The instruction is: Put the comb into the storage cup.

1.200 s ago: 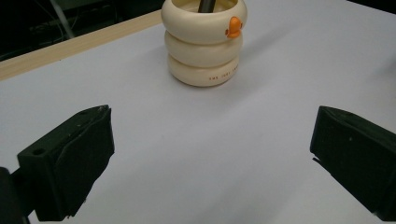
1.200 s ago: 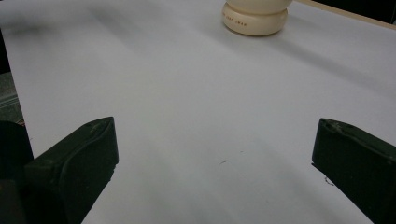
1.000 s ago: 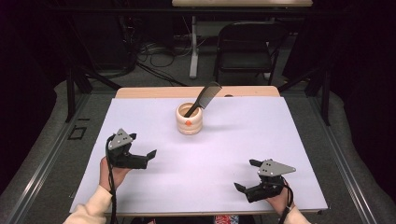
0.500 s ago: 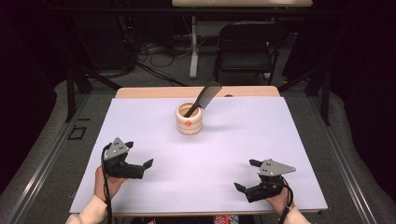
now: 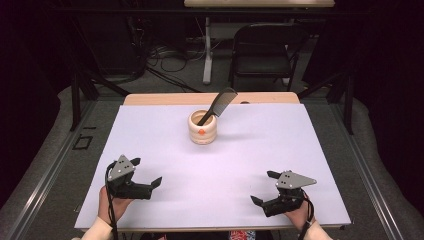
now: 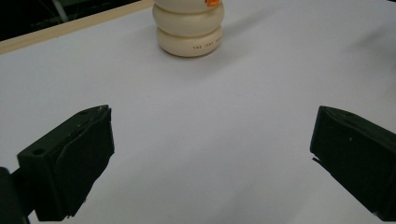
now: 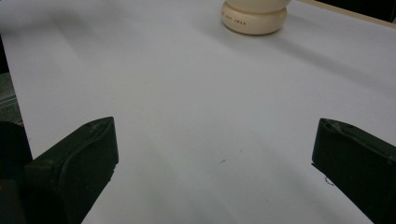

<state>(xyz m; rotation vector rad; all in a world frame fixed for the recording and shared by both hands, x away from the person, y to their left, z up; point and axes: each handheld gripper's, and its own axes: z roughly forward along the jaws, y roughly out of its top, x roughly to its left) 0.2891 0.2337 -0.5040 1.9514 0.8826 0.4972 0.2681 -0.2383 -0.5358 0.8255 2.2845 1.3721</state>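
Observation:
A cream ribbed cup (image 5: 202,128) stands at the far middle of the white table sheet (image 5: 250,145), with a black comb (image 5: 218,104) leaning out of it to the right. My left gripper (image 5: 146,171) rests low at the near left, open and holding nothing, held by a hand. At the near right my right gripper (image 5: 262,187) is also open and holds nothing. In the left gripper view the cup (image 6: 189,29) is ahead beyond the wide-apart jaws of the left gripper (image 6: 212,158). The right gripper view has the cup (image 7: 254,15) far ahead of the right gripper (image 7: 215,163).
The table's wooden far edge (image 5: 165,98) shows beyond the sheet. A black folding chair (image 5: 262,50) and floor cables stand behind the table. Dark frame rails run along both sides.
My left gripper has drawn back toward the near edge of the table and sits lower. The right gripper, cup and comb have not moved.

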